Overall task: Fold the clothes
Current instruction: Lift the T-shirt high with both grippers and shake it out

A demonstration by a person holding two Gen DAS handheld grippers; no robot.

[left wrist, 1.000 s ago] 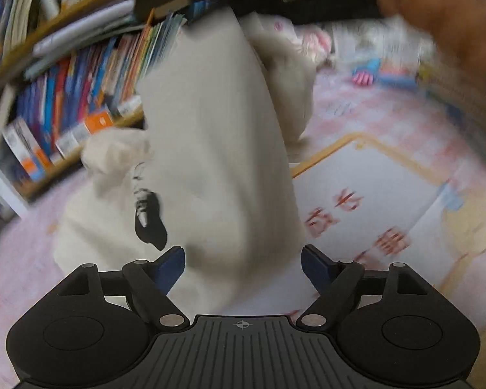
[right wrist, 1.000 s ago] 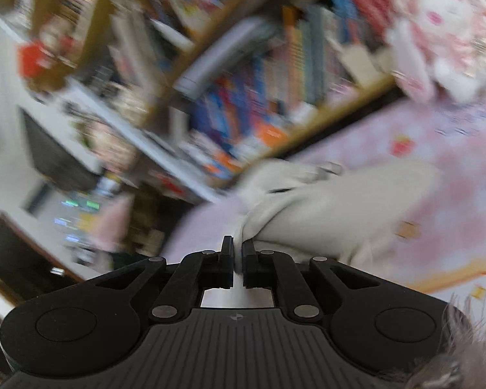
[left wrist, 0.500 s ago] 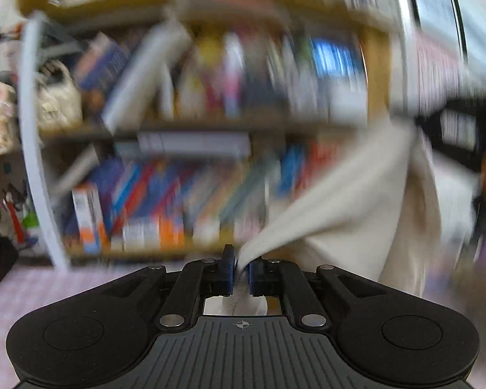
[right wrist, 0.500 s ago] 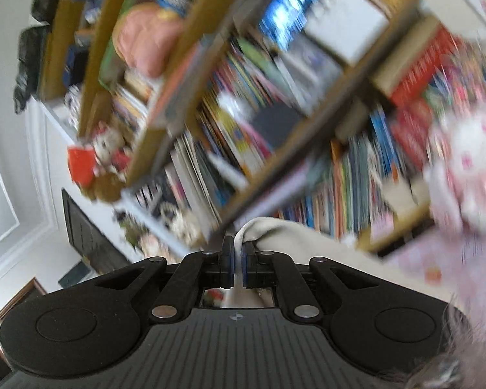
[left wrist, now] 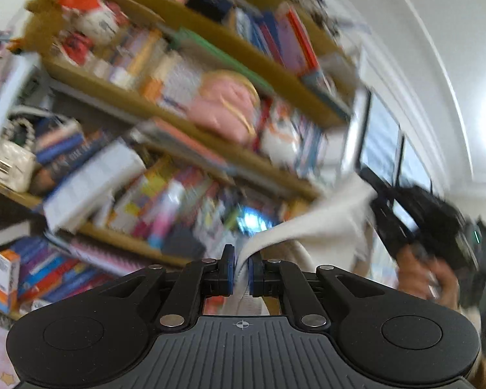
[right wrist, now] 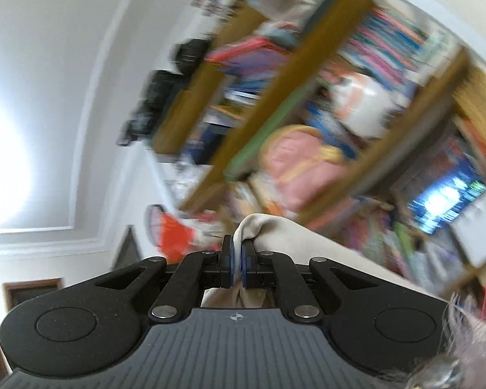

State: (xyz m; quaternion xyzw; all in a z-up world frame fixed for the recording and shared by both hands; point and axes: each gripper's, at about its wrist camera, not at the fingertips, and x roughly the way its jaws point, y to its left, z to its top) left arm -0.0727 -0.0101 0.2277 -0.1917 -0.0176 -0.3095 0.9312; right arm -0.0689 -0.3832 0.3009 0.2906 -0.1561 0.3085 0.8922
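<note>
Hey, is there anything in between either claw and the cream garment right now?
No, nothing is in between. The left claw is shut directly on an edge of the cream garment, and the right claw is shut on another bunched edge of it. The cloth hangs stretched between them in front of the bookshelf.

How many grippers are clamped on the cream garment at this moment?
2. The left gripper pinches one edge of the cream garment; the right gripper pinches another bunched edge, also showing at right in the left wrist view.
</note>
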